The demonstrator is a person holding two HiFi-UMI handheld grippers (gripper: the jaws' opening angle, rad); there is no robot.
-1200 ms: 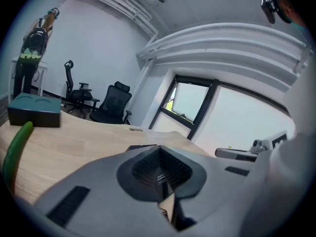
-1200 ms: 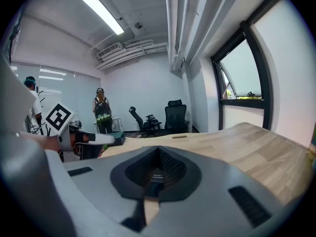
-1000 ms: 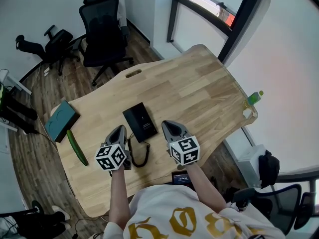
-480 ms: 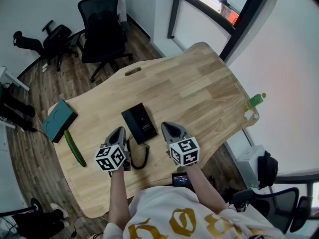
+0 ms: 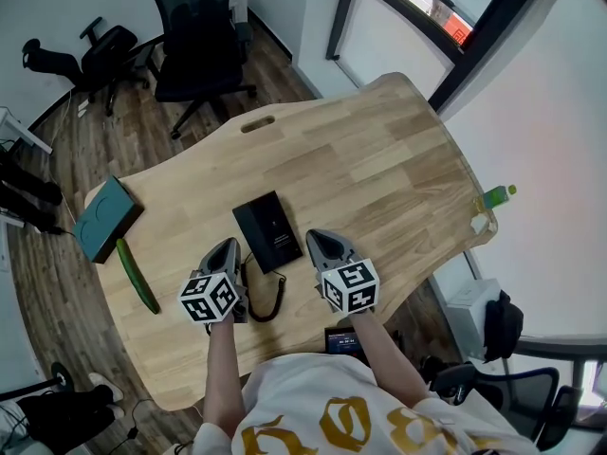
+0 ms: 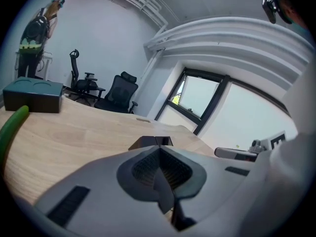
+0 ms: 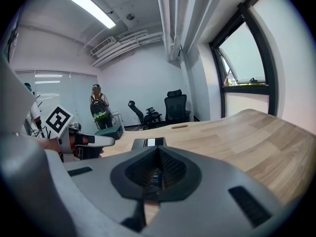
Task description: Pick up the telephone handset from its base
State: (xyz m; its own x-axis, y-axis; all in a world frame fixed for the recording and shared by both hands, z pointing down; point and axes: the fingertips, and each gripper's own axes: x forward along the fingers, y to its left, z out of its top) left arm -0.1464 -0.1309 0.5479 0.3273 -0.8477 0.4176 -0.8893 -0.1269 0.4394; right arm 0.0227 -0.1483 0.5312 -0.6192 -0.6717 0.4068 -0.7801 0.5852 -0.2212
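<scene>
The flat black rectangular telephone (image 5: 268, 232) lies near the front edge of the pale wooden desk (image 5: 379, 159), its handset apparently seated on the base and its black coiled cord (image 5: 272, 299) looping toward the person. The left gripper (image 5: 228, 250) and right gripper (image 5: 319, 243) flank it, fingers pressed together on nothing. One gripper should probably spread its fingers first, span the handset's narrow middle, then lift straight up so the cord is not strained.

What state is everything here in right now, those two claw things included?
Left gripper: shut, empty.
Right gripper: shut, empty.
Telephone: flat on the table, untouched.
Cord: coiled, lying on the table.
Cucumber: whole, lying on the table.
Teal box: closed, at the table's edge.
</scene>
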